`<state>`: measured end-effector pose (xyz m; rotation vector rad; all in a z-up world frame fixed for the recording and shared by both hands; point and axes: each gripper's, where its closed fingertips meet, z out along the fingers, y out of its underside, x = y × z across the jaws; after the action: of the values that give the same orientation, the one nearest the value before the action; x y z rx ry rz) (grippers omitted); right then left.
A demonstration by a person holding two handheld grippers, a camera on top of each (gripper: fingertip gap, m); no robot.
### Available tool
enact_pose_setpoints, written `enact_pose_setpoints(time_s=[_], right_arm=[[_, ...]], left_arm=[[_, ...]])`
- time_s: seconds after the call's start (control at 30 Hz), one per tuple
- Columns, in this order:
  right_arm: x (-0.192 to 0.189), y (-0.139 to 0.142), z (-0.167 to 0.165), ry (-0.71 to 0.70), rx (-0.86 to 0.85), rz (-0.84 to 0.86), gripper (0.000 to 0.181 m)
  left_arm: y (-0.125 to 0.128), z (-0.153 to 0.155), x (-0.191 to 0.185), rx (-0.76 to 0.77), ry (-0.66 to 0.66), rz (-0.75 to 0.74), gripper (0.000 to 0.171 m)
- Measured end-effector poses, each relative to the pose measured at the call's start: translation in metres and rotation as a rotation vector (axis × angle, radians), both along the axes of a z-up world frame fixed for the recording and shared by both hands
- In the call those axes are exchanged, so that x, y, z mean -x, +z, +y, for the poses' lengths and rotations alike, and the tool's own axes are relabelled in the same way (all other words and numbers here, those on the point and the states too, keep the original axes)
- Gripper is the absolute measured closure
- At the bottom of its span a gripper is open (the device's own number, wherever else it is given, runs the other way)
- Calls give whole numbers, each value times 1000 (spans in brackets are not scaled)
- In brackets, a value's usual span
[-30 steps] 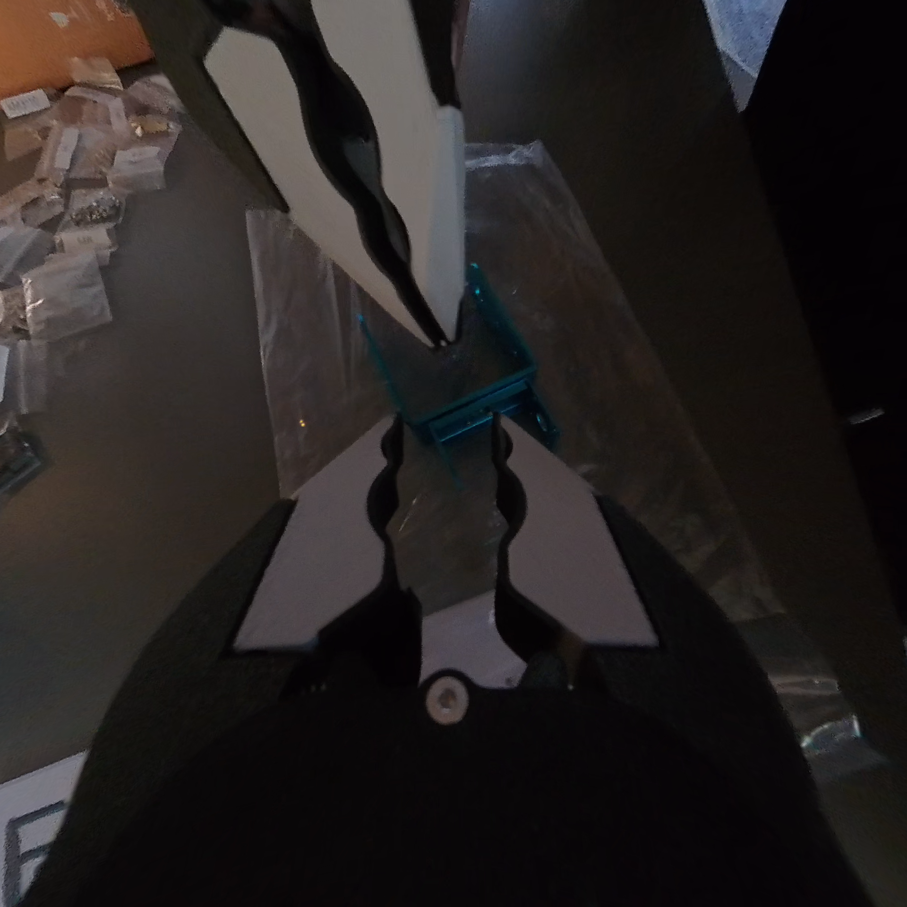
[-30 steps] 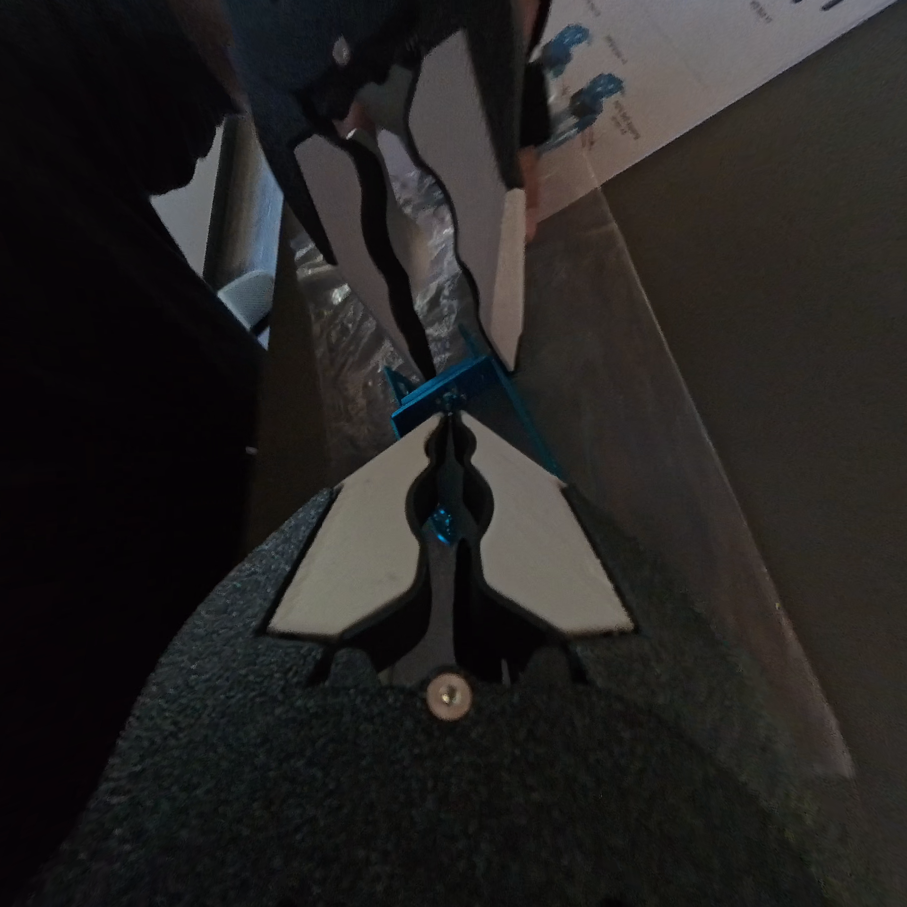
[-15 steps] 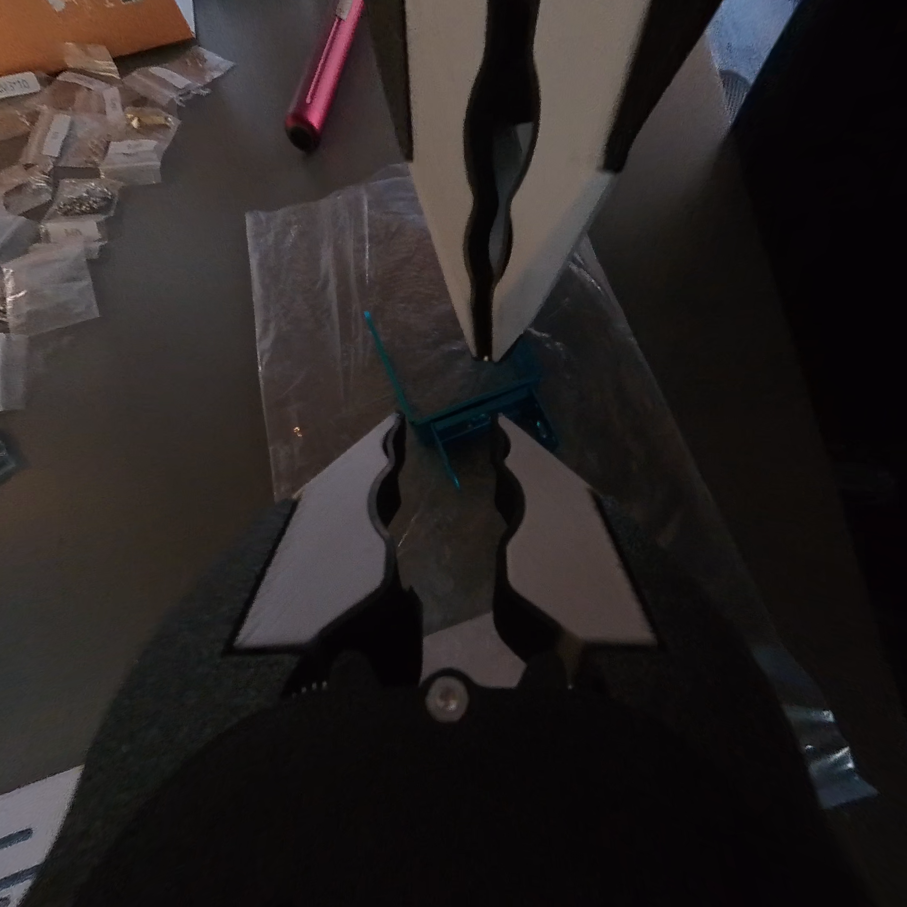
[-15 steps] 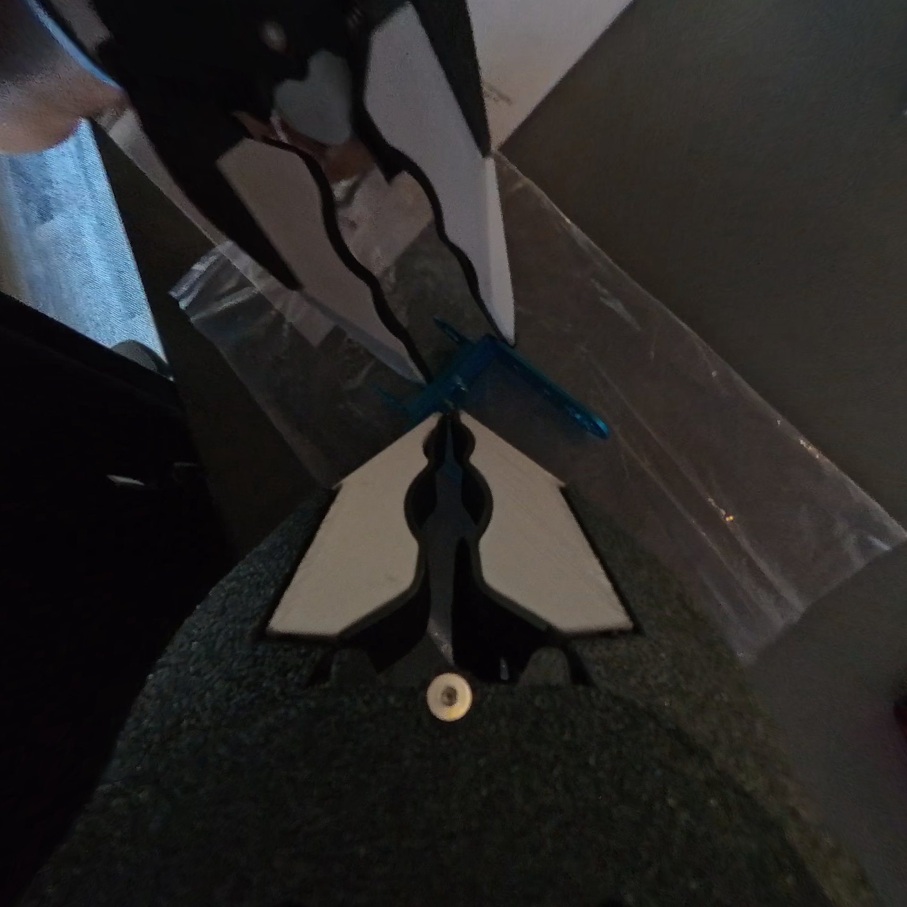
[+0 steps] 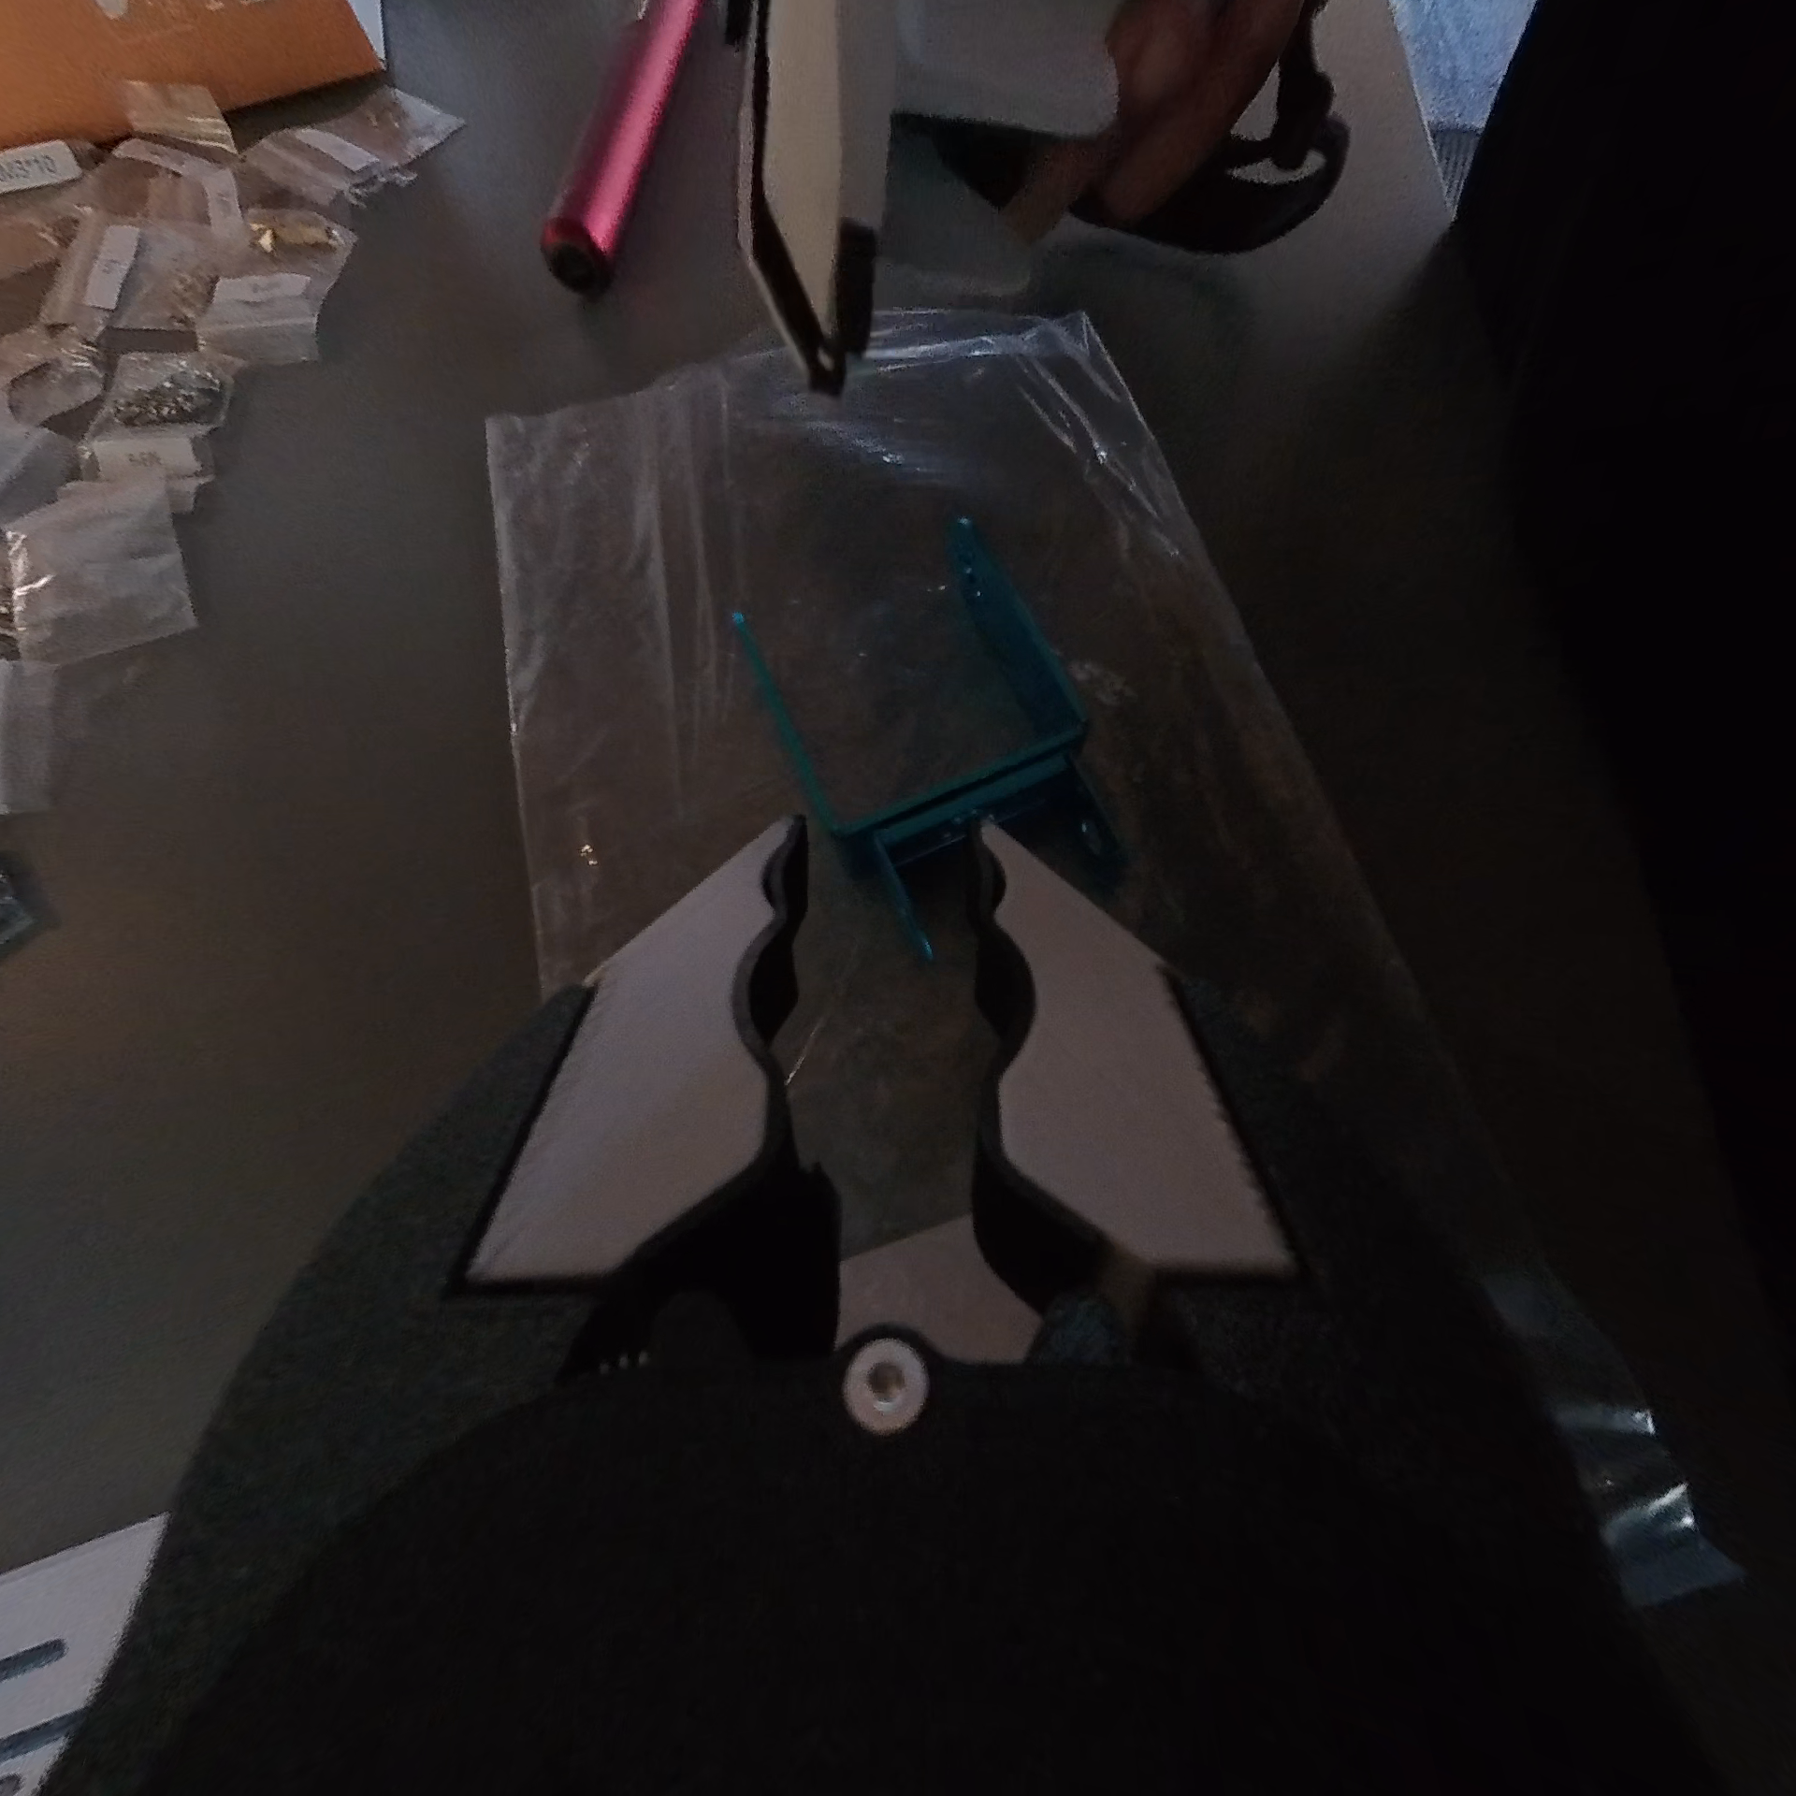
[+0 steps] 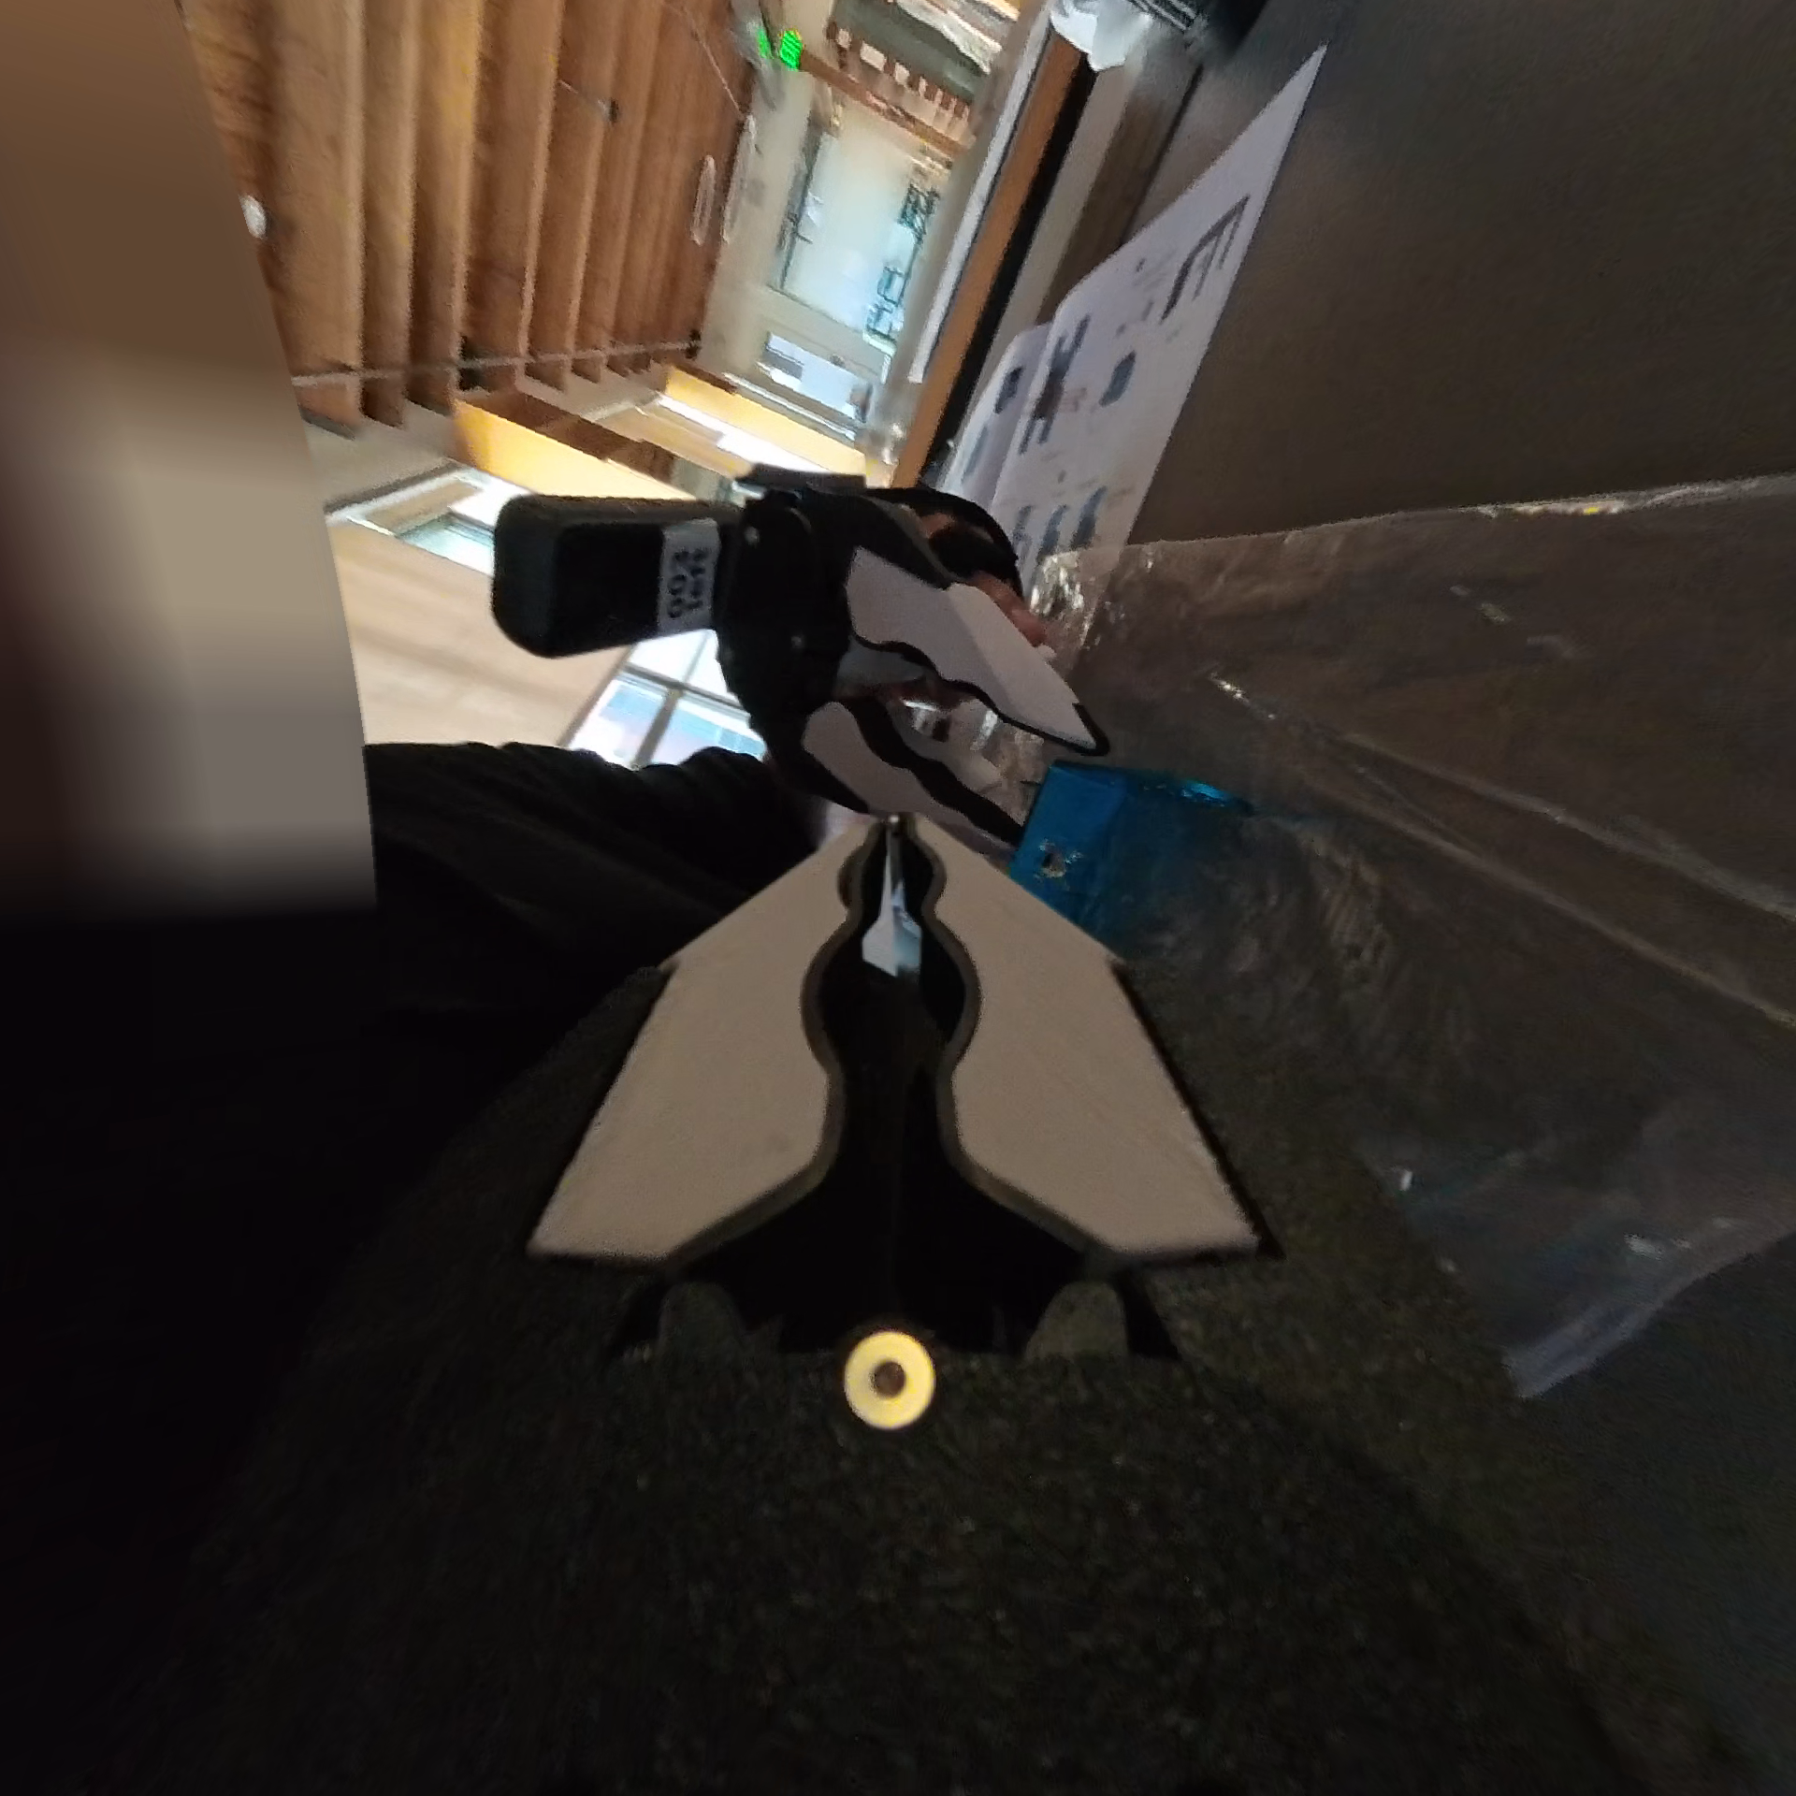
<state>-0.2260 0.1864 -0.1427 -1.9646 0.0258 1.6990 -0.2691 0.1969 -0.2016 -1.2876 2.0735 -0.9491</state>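
Observation:
A blue metal bracket [image 5: 1011, 680] lies on a clear plastic bag [image 5: 632, 583] on the dark table. My left gripper [image 5: 889, 844] is open. The bracket's near end sits between its fingertips, not clamped. My right gripper [image 5: 828, 374] shows at the top of this view, shut, with its tip at the bag's far edge. I cannot tell whether it pinches the film. In the right wrist view my right gripper [image 6: 894, 826] is shut and rolled sideways. The left gripper [image 6: 1054, 787] stands open there at the bracket [image 6: 1118, 836] on the bag [image 6: 1458, 729].
A magenta cylinder [image 5: 622, 165] lies beyond the bag. Several small bags of parts [image 5: 126, 389] and an orange box [image 5: 194, 49] are at the far left. Printed sheets [image 6: 1118, 369] lie on the table [image 5: 243, 875]. A person in dark clothes [image 5: 1652, 680] is at the right. Some 8 cm of space lies between my two pairs of fingers.
My right gripper has drawn back from the bracket to the bag's far edge and rolled sideways. The bracket stays on the bag. My left gripper has stayed open at the bracket's near end.

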Motion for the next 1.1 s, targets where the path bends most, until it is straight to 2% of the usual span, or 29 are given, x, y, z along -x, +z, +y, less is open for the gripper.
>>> enact_pose_setpoints(time_s=[0.27,0.33,0.43,0.53,0.57,0.73,0.9,1.1], right_arm=[[-3,8,-3,-34,16,126,160],[-3,4,-4,-40,34,103,154],[-4,-14,-5,-44,-36,-173,159],[-12,-36,3,-22,-165,-628,162],[-10,-37,5,-1,-211,-716,164],[8,-52,12,111,-240,-883,163],[20,-60,21,163,-260,-896,161],[11,-72,20,275,-281,-1100,167]], left_arm=[[-2,-4,0,-13,-12,6,140],[-2,-4,0,-11,-7,5,140],[-2,-2,0,-12,2,10,141],[-5,-2,0,-17,4,22,144],[-6,-2,0,-17,1,29,144],[-4,0,2,-8,6,23,144],[-6,6,5,-25,16,32,144],[-7,9,7,-27,20,37,143]])
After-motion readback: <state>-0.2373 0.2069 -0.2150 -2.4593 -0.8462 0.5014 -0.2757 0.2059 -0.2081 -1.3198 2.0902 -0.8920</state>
